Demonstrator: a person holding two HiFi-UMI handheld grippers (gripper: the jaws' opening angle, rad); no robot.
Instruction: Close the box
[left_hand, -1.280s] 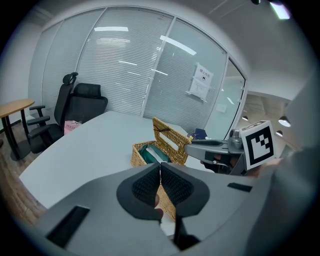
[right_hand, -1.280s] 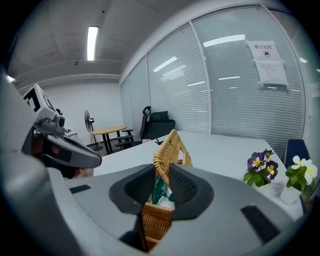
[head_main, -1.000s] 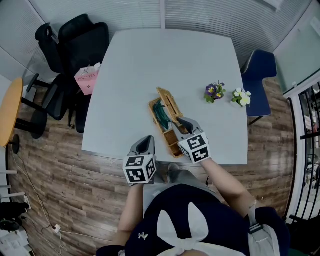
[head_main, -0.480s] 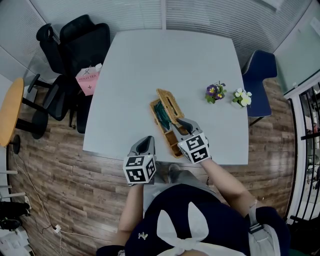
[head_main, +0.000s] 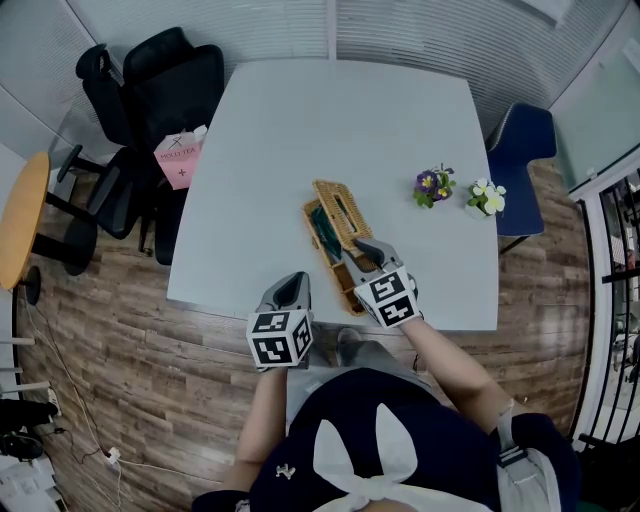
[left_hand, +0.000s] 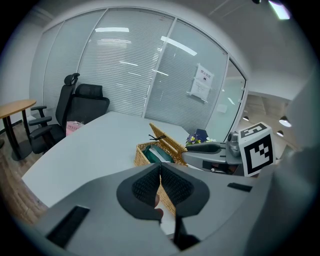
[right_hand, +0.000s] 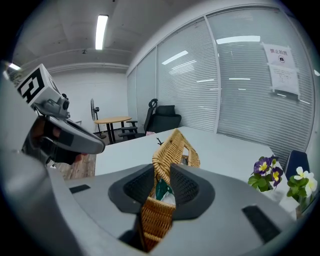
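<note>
While the right claw (head_main: 361, 250) clamps the raised lid (head_main: 342, 212) of the wicker box (head_main: 343, 290) near the worktop's (head_main: 300, 130) front edge, the left claw (head_main: 290, 286) hovers closed and empty.

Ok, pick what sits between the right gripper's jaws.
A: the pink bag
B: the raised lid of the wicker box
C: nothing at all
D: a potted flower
B: in the right gripper view, the right gripper has its jaws closed on the woven edge of the lid, which stands tilted up over the wicker box.
</note>
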